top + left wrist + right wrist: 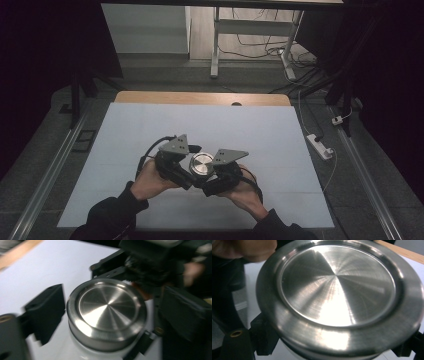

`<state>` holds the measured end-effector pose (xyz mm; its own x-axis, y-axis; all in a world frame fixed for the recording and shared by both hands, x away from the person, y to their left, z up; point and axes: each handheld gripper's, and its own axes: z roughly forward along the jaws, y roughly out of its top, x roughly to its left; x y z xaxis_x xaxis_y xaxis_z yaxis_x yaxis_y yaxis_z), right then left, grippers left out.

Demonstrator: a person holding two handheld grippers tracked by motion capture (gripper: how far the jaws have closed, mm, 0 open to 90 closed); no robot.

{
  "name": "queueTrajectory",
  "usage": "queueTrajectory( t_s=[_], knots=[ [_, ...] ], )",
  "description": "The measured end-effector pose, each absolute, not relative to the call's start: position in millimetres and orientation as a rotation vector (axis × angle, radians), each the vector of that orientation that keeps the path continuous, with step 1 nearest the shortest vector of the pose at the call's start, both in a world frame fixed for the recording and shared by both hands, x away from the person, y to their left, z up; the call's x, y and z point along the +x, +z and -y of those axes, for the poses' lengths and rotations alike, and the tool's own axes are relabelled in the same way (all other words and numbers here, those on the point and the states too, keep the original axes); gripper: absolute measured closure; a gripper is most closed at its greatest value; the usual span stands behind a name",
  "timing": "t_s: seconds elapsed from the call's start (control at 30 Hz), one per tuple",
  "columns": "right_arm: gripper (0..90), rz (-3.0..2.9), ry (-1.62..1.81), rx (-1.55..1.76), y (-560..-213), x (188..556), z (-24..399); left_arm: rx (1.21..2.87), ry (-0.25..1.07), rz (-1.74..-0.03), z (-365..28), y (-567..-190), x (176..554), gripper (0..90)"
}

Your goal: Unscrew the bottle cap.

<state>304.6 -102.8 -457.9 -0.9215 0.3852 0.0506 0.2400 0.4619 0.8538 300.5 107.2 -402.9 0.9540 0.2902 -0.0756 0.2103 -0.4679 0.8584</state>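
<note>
The right gripper [212,176] is found nearest the person's edge of the table [150,125], its jaws pressed against the body of the jar [82,350] just beneath the steel lid [201,164]; in the right gripper view the black jaws are seen at either side under the lid's [342,302] rim. The jar is thus held upright above the white table cover, between the two hands.

The left gripper [186,167] is seen just beside the lid on its left. Its jaws are spread, one to each side of the lid [106,312], and a gap is visible at the left jaw; no pinch is made.

The lid is judged to lie directly between those jaws, its round face turned upward, so a grip on the rim would need only closing.

Beyond, bare white cover and the wooden edge [200,98] are noted.
</note>
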Motion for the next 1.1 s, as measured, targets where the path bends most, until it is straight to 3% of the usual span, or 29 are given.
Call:
queueTrajectory(
  t_s=[0.2,0.5,0.8,1.1],
  knots=[
    [15.1,-2.621,1.497,0.473,-457,303,102,2.138,0.048,-0.174,-125,-400,301,5.0],
    [15.1,-2.709,1.432,0.251,-461,287,87,2.224,0.017,-0.017,-112,-416,298,20.0],
    [15.1,-2.619,1.425,0.475,-462,300,97,2.188,0.243,-0.328,-91,-417,294,20.4],
    [15.1,-2.550,1.479,0.557,-456,302,102,2.094,0.321,-0.429,-88,-412,287,20.7]
  ],
)
